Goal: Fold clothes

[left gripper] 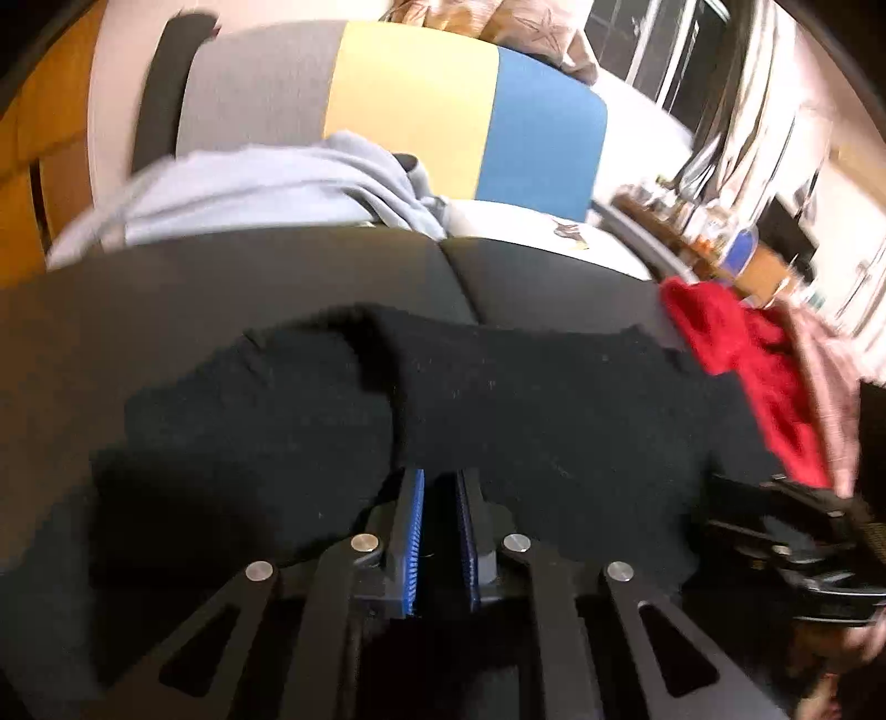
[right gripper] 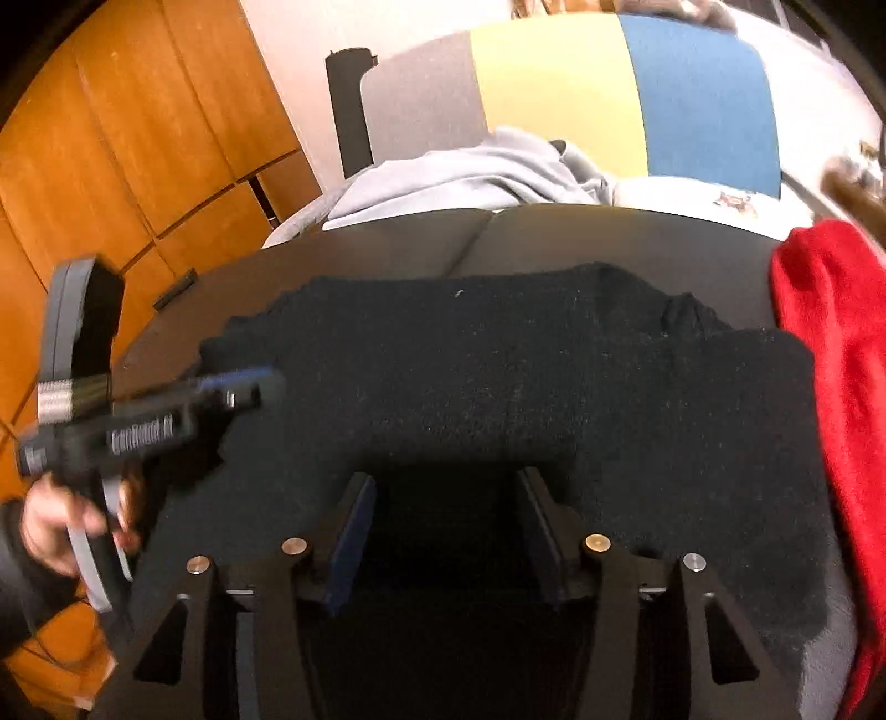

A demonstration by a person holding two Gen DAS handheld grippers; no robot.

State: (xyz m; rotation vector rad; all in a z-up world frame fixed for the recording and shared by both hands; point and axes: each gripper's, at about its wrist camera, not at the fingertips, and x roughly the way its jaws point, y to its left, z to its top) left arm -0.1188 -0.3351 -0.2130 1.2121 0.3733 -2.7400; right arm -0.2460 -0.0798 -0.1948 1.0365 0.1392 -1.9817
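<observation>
A black sweater (right gripper: 526,376) lies spread out on a dark table (right gripper: 387,243), and it covers most of the middle and the near edge. A red cloth (right gripper: 830,343) lies at the right edge of the table and touches the sweater. A light grey hoodie (right gripper: 470,177) sits past the far edge of the table, in front of a chair back (right gripper: 626,83) with grey, yellow and blue stripes. Only the right wrist view shows the orange wooden cupboard (right gripper: 138,122) on the left and a person's hand (right gripper: 55,526) holding the left hand-held gripper (right gripper: 260,387) over the left part of the sweater. Only the left wrist view shows a window (left gripper: 664,50) and a cluttered shelf (left gripper: 720,232) far off on the right, and a fold in the sweater near the middle. In that view the left hand-held gripper (left gripper: 440,498) has its blue pads (left gripper: 415,531) close together with a thin gap, and their tips are hidden under the sweater's near edge, so I cannot tell if it grips the cloth. The right hand-held gripper (right gripper: 446,498) has its fingers spread wide, with nothing between them, just above the sweater at the near edge of the table.
</observation>
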